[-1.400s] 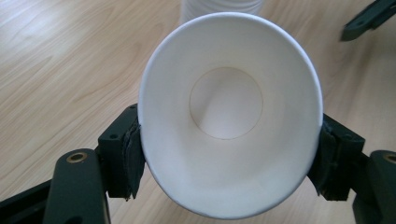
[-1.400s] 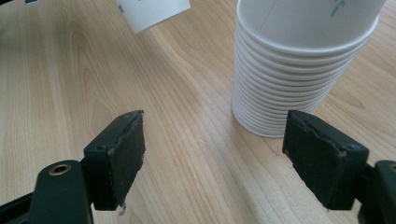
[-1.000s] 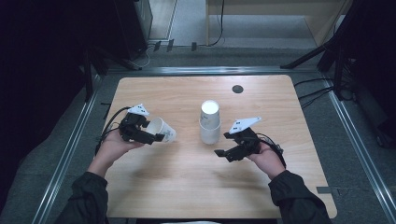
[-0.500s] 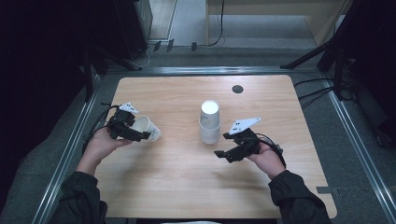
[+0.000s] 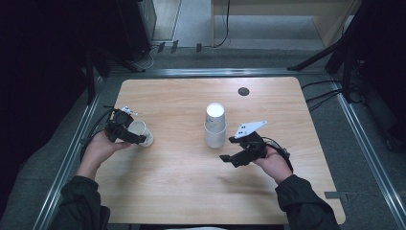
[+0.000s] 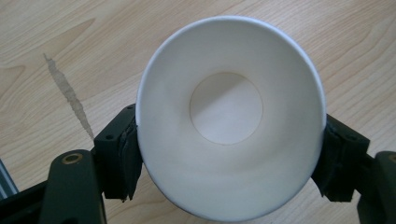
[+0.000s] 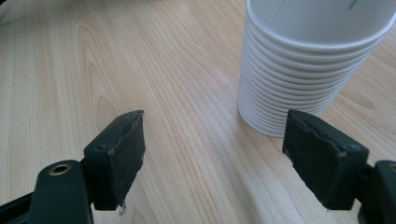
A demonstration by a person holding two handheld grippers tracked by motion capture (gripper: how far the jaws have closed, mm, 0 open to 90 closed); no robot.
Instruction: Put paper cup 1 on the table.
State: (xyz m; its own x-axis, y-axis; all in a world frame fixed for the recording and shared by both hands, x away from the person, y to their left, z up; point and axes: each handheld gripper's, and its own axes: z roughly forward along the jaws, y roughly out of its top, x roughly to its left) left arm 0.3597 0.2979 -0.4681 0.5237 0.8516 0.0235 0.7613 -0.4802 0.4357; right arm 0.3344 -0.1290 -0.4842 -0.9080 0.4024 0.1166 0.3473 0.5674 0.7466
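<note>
On the wooden worktop (image 5: 182, 191), my left tongs (image 5: 140, 138) have just been loosening around a single paper cup (image 6: 229, 116), pads still touching it. My right tongs (image 7: 215, 154) stand apart, empty, near the cup stack (image 7: 308, 60).

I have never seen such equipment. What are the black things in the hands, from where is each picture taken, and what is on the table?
A person sits at a wooden table and holds a two-jaw tool in each hand. The high view looks down from above the person. The other two pictures come from a small camera on each tool, looking along its black jaws.

On the table stands a stack of white paper cups, upside down. The right tool waits beside it, jaws open and empty.

The left tool has one single cup between its jaws, near the table's left edge. The left gripper view looks into the cup's open mouth. The jaws have just been opening, but both pads seem to touch the cup.
</note>
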